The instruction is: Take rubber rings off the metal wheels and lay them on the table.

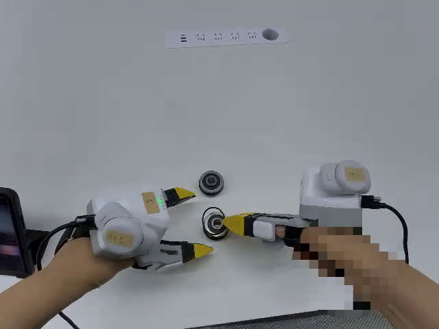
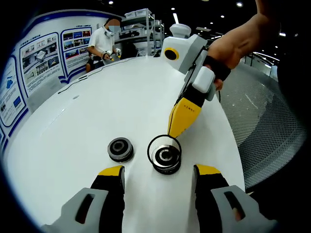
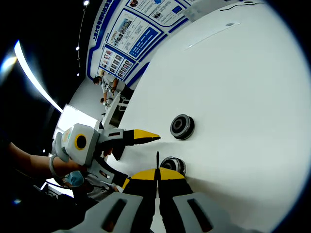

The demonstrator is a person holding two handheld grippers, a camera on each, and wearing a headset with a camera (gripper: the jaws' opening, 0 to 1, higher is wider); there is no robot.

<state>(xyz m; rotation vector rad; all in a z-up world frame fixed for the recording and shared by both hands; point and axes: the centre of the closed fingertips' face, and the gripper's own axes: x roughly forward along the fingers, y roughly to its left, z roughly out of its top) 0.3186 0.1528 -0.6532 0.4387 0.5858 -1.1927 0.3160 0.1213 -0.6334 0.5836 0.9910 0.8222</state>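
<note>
The right gripper (image 1: 232,223) pinched the rubber ring (image 2: 148,151), jaws pressed together, above the nearer metal wheel (image 2: 166,164) on the table (image 1: 206,123). The left gripper (image 1: 195,221) sat spread wide, touching nothing.

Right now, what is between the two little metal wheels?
Nothing: a bare strip of white table separates the far wheel from the near wheel, whose loose rubber ring the right tongs pinch. The head view shows it.

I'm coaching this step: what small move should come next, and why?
Probably lift the right gripper away, drawing the rubber ring clear of the near wheel: its jaws look shut on the ring, which already sits loose above the wheel.
</note>
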